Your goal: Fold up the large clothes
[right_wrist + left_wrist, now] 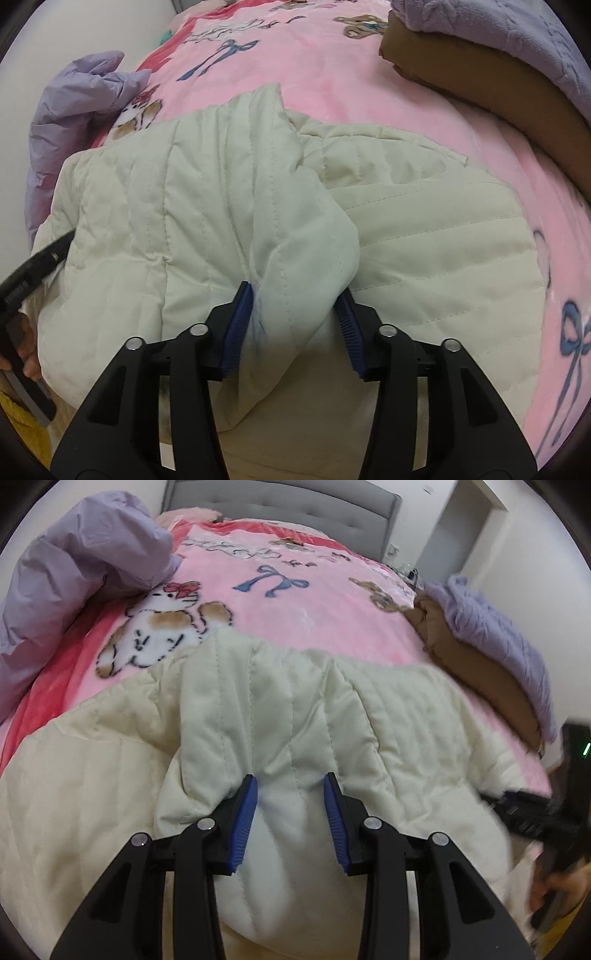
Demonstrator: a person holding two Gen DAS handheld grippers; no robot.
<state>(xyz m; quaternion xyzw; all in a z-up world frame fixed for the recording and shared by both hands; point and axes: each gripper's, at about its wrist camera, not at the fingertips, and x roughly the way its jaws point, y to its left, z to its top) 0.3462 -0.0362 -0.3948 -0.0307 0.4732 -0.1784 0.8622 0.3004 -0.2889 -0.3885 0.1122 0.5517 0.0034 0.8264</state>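
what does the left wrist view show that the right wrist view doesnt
Only the left wrist view shows the grey headboard, the white cat print in full on the blanket, and the left gripper from behind, its fingers apart over the fabric.

Only the right wrist view shows a thick fold of the jacket bunched between the right gripper fingers, and a yellow sleeve.

Both show the cream quilted jacket on the pink blanket, the crumpled lilac garment, and the brown and lilac folded stack.
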